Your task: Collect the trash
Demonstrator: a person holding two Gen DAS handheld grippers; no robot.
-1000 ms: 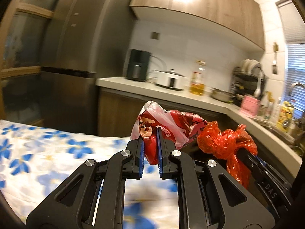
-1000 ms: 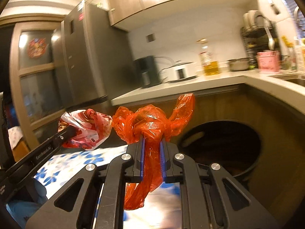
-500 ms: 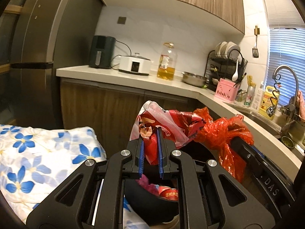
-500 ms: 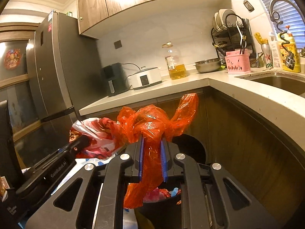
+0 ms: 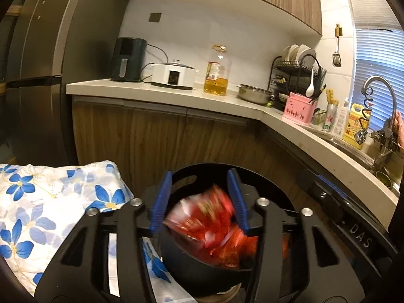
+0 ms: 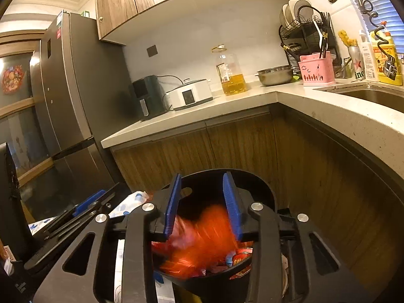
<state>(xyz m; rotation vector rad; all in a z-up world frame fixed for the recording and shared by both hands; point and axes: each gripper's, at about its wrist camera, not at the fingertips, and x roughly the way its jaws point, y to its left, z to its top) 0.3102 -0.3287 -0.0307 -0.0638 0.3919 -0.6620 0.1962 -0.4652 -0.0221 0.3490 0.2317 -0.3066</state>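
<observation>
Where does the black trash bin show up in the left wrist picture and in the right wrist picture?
Left wrist: the black trash bin sits bottom centre, behind the opening left gripper, blurred red trash dropping between the pads.
Right wrist: the bin is bottom centre, behind the opening right gripper.
Shared landmark: the cooking oil bottle on the counter.

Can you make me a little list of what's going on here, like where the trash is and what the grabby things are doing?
place: kitchen, by the counter
bin: black trash bin on the floor below both grippers
left gripper: jaws opening, red and white wrapper blurred, dropping into the bin
right gripper: jaws opening, red plastic bag blurred, dropping into the bin
beside the bin: blue flowered cloth
</observation>
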